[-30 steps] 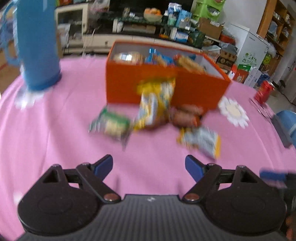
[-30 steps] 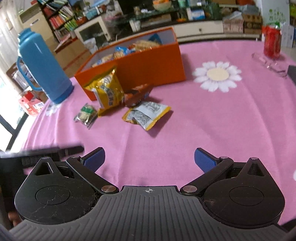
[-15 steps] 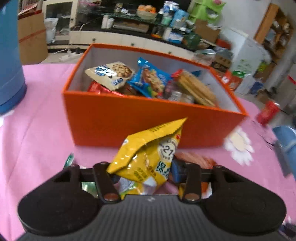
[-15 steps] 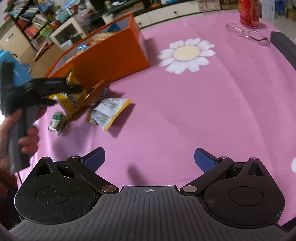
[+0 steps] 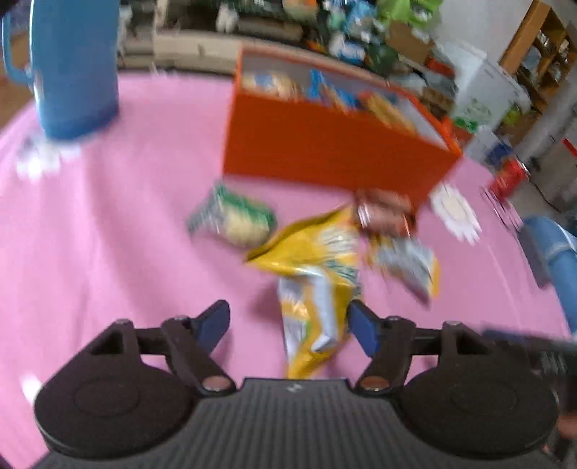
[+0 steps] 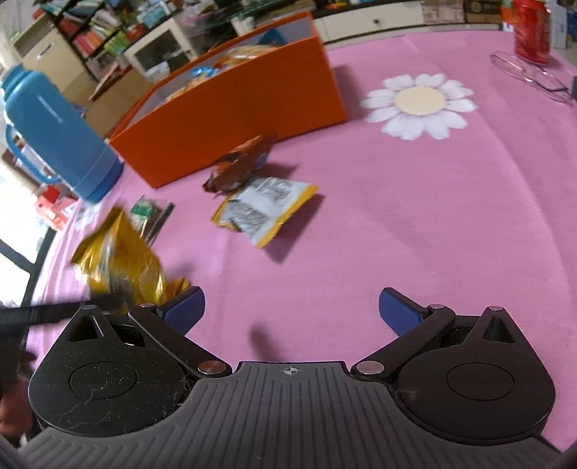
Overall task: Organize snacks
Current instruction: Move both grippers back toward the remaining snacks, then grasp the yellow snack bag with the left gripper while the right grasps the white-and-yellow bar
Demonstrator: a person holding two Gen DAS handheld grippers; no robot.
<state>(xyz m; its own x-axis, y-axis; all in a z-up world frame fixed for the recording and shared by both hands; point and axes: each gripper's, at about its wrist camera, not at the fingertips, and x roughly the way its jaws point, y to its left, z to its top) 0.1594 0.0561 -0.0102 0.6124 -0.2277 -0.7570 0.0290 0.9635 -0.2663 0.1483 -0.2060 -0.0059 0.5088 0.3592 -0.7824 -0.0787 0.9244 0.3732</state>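
Half a second ago the yellow bag (image 5: 317, 274) was pinched in our left gripper (image 5: 288, 323); its jaws have just been opening, and in the blurred left view the bag lies loose between them on the pink cloth (image 5: 108, 234), before the orange box (image 5: 324, 148) of snacks, with cluttered shelves behind. From the right view, our right gripper (image 6: 292, 310) gapes empty over the cloth, the flask (image 6: 54, 133) left, the can (image 6: 533, 32) cut off above.
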